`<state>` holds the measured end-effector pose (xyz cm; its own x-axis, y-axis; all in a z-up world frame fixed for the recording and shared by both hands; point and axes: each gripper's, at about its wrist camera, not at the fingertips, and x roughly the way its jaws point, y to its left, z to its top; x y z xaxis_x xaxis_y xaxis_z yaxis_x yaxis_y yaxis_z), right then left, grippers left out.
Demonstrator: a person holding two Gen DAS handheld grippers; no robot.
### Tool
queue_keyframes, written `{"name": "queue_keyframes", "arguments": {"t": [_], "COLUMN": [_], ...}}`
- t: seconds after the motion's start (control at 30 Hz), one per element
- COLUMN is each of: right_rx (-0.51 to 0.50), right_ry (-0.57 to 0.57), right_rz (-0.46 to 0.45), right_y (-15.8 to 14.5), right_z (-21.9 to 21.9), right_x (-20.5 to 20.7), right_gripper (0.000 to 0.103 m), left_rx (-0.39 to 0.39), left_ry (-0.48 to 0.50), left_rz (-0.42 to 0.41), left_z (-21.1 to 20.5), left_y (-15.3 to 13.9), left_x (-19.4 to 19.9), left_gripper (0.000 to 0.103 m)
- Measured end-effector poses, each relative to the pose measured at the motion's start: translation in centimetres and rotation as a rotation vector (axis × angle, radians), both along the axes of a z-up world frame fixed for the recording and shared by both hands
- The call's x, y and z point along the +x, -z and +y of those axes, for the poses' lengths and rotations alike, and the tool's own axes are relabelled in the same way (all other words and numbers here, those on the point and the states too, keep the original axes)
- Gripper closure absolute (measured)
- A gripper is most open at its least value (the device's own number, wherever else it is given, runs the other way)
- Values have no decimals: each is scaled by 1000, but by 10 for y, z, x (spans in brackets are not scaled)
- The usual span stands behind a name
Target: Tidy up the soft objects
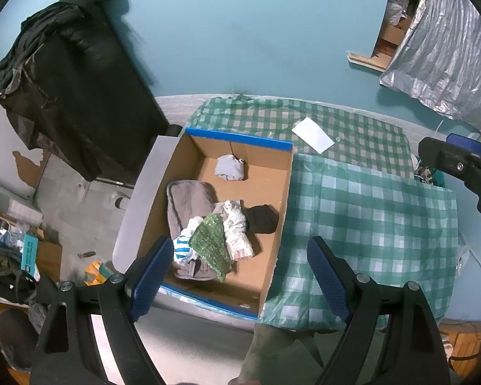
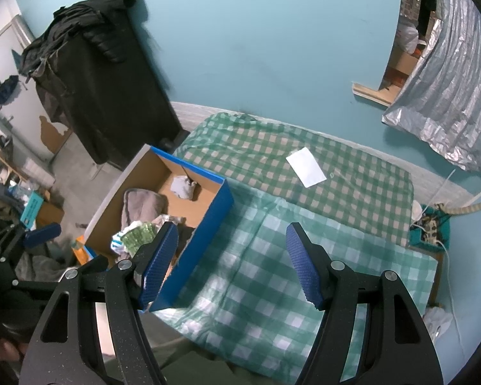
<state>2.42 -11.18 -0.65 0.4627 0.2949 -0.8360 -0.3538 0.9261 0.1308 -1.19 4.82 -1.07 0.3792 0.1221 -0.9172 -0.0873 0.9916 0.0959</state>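
Note:
A blue-edged cardboard box [image 1: 274, 211] [image 2: 205, 221] stands on the green checked tablecloth [image 1: 368, 211] [image 2: 272, 256]. Inside lie a grey towel [image 1: 186, 202] [image 2: 138, 205], a green sequined cloth [image 1: 210, 240] [image 2: 138, 234], a crumpled white cloth [image 1: 229, 166] [image 2: 182, 186], a black sock [image 1: 261, 218], a blue and white striped piece [image 1: 182, 250] and a pale printed cloth [image 1: 237, 227]. My left gripper [image 1: 240, 276] hangs open above the box's near end, nothing between its fingers. Over the cloth beside the box my right gripper [image 2: 232, 263] stands open and empty; it also shows in the left wrist view [image 1: 465, 166].
A white paper [image 1: 312, 134] [image 2: 306, 166] lies on the far part of the table. A dark rack draped with black clothes [image 1: 73, 96] [image 2: 99, 73] stands left of the table. Clutter covers the floor [image 1: 32, 250] at left. Silver foil sheeting [image 2: 449, 80] hangs at the right.

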Motion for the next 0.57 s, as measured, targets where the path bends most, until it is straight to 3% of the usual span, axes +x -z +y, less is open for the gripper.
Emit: {"name": "queue_keyframes", "arguments": {"t": [0.57], "right_rx": [3], "right_ry": [2], "right_rz": [3], "right_y": [0], "right_z": [1], "right_x": [1], "right_gripper": [33], "left_rx": [10], "left_ry": [1], "left_rz": [1], "left_z": [-2], "left_y": [-1], "left_x": [2], "left_gripper": [17]}}
